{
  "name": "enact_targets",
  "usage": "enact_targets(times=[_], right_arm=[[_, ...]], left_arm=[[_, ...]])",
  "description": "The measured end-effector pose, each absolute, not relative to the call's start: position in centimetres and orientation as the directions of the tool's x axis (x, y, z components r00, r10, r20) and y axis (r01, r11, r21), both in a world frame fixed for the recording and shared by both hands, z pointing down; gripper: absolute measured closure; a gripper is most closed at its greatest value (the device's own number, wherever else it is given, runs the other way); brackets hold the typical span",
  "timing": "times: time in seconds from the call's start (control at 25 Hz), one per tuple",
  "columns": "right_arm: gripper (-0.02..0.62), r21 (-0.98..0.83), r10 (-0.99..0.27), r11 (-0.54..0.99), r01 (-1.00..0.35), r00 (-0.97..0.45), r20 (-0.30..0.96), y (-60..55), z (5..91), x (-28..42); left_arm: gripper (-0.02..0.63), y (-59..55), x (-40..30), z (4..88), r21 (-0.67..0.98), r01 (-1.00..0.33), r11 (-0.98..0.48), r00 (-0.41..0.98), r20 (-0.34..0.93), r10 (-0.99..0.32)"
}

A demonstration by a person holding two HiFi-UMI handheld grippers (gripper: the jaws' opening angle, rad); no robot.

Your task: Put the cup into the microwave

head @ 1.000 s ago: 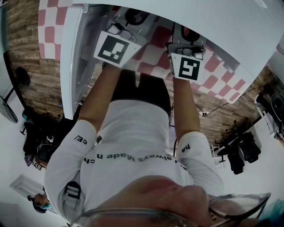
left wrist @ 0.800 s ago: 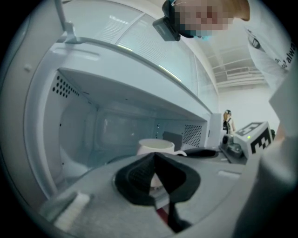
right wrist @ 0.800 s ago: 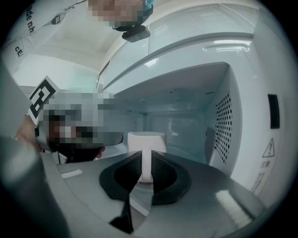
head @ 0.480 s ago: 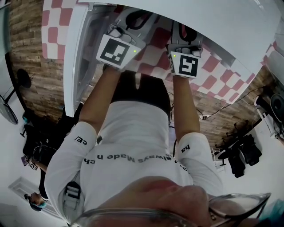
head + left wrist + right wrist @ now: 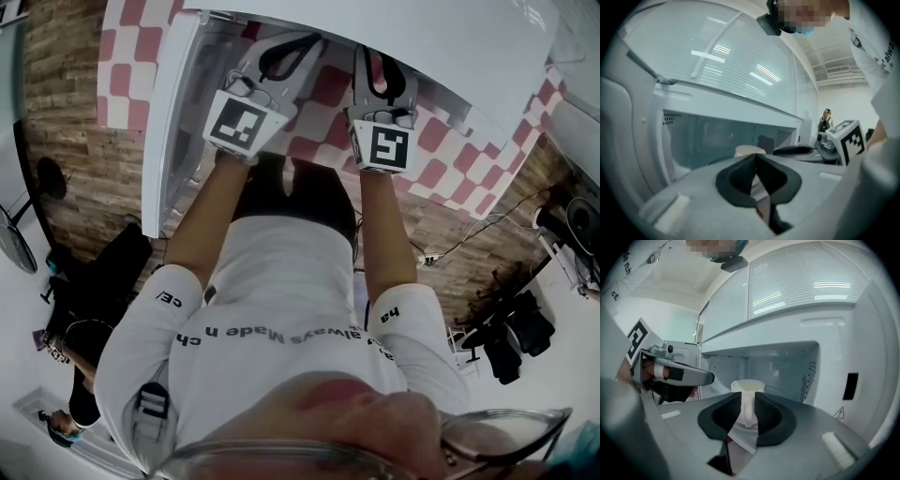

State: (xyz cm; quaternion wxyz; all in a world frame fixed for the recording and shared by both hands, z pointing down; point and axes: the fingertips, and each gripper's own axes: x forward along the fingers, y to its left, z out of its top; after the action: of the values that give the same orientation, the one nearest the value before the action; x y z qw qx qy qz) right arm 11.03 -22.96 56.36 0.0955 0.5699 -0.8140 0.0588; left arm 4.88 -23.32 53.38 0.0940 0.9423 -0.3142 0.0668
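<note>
Finds the microwave [image 5: 825, 329] open at the front, the left claw [image 5: 755, 163] pressed together on nothing just beside the right claw [image 5: 747, 401], and that one pinching the handle of the white cup [image 5: 748, 386], upright at the mouth of the cavity, about midway between its side walls. Judges the carry nearly done, with easing the cup onto the cavity floor and letting go left to do. Cannot tell the cup's base as resting or hanging, hidden behind the claw's body, and cannot find the cup in the head view.
</note>
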Motion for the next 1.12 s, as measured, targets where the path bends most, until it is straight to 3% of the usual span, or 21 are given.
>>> enact_targets(times=[0.28,0.52,0.68,1.12], right_arm=[[0.514,0.023,-0.912,0.335,-0.942,-0.318,0.258,-20.2,51.8,11.3],[0.518,-0.006,-0.920,0.357,-0.934,-0.352,0.172,-18.0,45.7,10.4],[0.525,-0.003,-0.908,0.368,-0.930,-0.360,0.214,-16.1,42.6,10.2],[0.537,0.004,-0.894,0.425,-0.905,-0.419,0.160,-11.5,32.5,9.5]], left_arm=[[0.602,-20.4,4.4,50.1,0.140,-0.573,-0.807,0.816,0.192,-0.546],[0.602,-18.1,4.3,45.4,0.158,-0.556,-0.816,0.830,0.170,-0.532],[0.603,-17.0,4.0,41.7,0.165,-0.556,-0.815,0.831,0.139,-0.538],[0.602,-12.5,3.6,31.6,0.145,-0.526,-0.838,0.850,0.077,-0.521]])
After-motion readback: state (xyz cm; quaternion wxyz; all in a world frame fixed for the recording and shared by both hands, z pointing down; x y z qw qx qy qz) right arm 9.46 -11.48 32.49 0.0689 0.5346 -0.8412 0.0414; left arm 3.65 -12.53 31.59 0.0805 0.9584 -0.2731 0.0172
